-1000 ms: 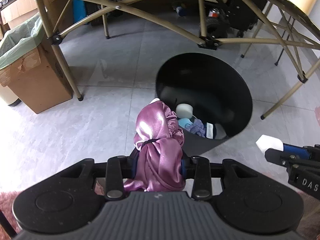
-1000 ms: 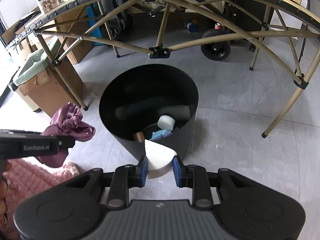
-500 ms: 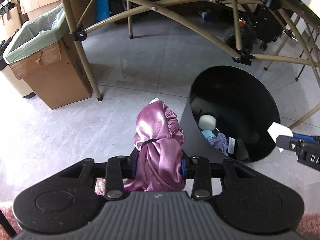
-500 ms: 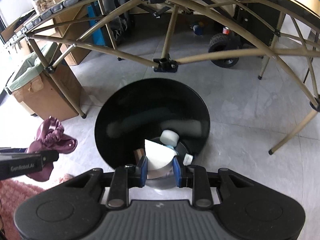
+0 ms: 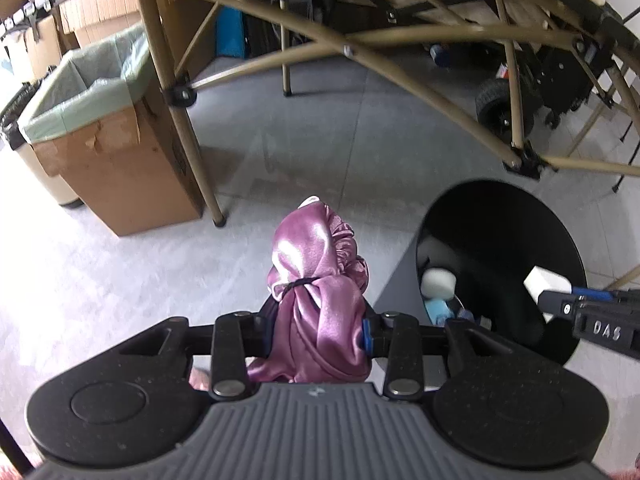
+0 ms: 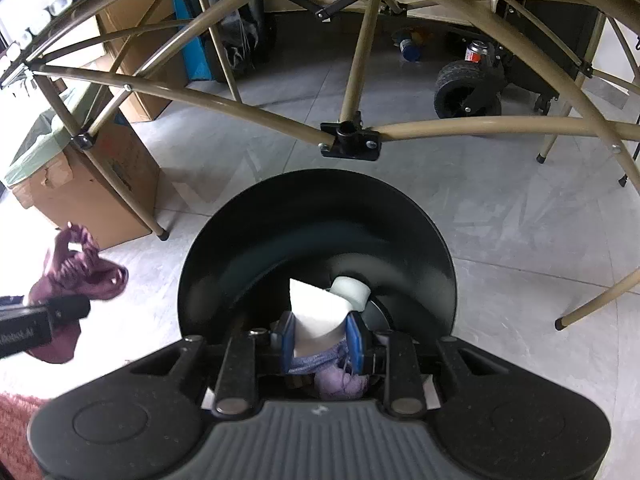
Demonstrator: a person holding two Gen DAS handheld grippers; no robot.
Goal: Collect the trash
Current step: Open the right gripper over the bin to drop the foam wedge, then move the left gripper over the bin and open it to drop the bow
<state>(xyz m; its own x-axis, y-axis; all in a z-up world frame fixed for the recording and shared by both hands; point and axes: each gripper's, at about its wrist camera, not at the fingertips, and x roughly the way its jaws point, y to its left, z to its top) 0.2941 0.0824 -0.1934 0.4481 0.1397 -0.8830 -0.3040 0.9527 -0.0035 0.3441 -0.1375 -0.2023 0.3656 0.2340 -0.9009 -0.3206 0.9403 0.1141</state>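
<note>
Your right gripper is clamped on a white paper scrap, poised directly over the black bin's mouth so a release drops it inside. 2 items wait: your left gripper pinches the purple satin cloth off to the bin's left, above the floor, likely parked clear until the right-hand drop is done. Other trash already sits in the bin.
</note>
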